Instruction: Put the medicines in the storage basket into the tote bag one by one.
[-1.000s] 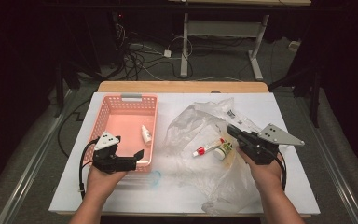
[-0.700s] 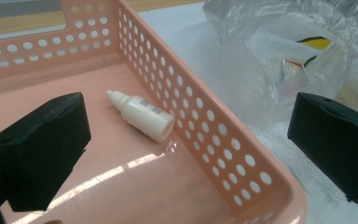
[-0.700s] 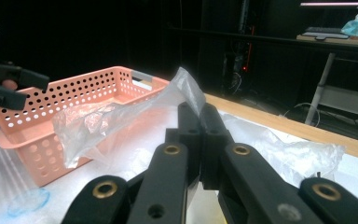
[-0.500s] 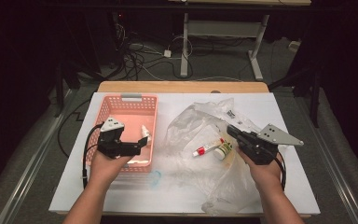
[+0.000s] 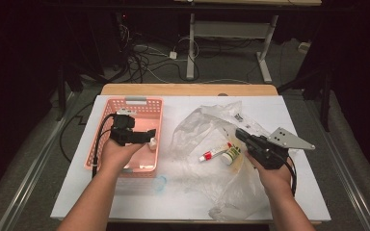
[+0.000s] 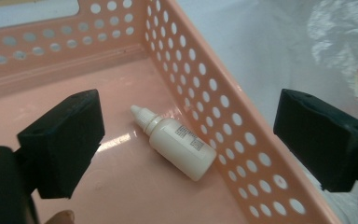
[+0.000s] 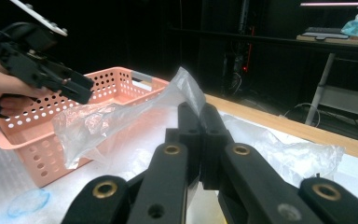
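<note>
Pink basket (image 5: pixel 107 134): plastic, perforated walls, left-centre of the high view on the white table (image 5: pixel 183 202).
Left gripper (image 5: pixel 147 138): over the basket, lower right part of it in the high view. Jaws spread wide, have just been closing a little, nothing pinched; the bottle lies between and beyond them.
Dropper bottle (image 6: pixel 175 147): white, on its side on the basket floor, centre of the left gripper view, cap toward upper left, body just beside the perforated side wall. Also seen at (image 5: pixel 151 143).
Right gripper (image 5: pixel 241 135): right-centre of the high view, jaws clamped together on the bag; in the right gripper view (image 7: pixel 200 128) a fold of film rises from between the pads.
Plastic bag (image 5: pixel 207 127): clear, crumpled, spread centre to lower right of the table.
Inside the bag: red-capped tube (image 5: pixel 214 153) and a small green-and-white bottle (image 5: pixel 231 155), touching each other, just left of the right gripper.
</note>
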Tool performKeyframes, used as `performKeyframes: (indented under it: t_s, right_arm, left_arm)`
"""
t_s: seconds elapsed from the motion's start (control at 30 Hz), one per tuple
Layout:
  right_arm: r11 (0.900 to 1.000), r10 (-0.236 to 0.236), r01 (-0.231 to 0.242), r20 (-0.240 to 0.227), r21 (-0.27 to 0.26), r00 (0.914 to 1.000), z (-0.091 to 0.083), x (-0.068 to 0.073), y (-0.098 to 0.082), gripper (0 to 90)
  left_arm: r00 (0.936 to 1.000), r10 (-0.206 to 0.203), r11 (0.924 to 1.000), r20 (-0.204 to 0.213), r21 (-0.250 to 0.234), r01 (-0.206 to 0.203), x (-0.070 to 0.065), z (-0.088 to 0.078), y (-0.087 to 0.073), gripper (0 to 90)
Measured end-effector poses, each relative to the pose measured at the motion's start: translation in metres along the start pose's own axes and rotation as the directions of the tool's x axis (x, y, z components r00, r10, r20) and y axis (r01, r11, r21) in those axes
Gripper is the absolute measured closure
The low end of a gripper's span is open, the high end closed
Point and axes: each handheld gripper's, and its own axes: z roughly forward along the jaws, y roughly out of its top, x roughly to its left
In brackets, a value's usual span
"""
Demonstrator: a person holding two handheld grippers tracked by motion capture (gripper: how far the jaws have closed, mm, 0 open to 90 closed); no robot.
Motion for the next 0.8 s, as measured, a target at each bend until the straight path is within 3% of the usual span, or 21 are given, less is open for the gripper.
performKeyframes:
  t_s: [0.17, 0.33, 0.47, 0.6, 0.8]
  right_arm:
    - [1.000, -0.004, 0.004, 0.000, -0.005, 1.0000, -0.001, -0.001, 0.000, 90.0]
    - [1.000, 0.000, 0.000, -0.001, -0.001, 1.0000, 0.000, -0.001, 0.000, 90.0]
    - [1.000, 0.000, 0.000, -0.001, -0.003, 1.0000, 0.000, -0.002, 0.000, 90.0]
    - [1.000, 0.002, -0.002, 0.001, -0.005, 1.0000, -0.001, -0.002, 0.000, 90.0]
    - [1.000, 0.000, 0.000, 0.000, -0.002, 1.0000, -0.001, -0.002, -0.001, 90.0]
  left_arm:
    - [0.9991, -0.043, 0.9970, -0.004, 0.064, 0.043, 0.007, 0.016, 0.005, 14.2]
    - [0.9968, -0.080, 0.9873, 0.001, 0.138, 0.079, 0.013, 0.030, 0.007, 19.1]
    - [0.9934, -0.115, 0.9757, 0.006, 0.189, 0.112, 0.017, 0.041, 0.007, 23.7]
    - [0.9925, -0.122, 0.9649, 0.003, 0.234, 0.118, 0.017, 0.049, 0.006, 28.4]
    - [0.9897, -0.143, 0.9430, -0.008, 0.303, 0.139, 0.016, 0.058, 0.005, 32.6]
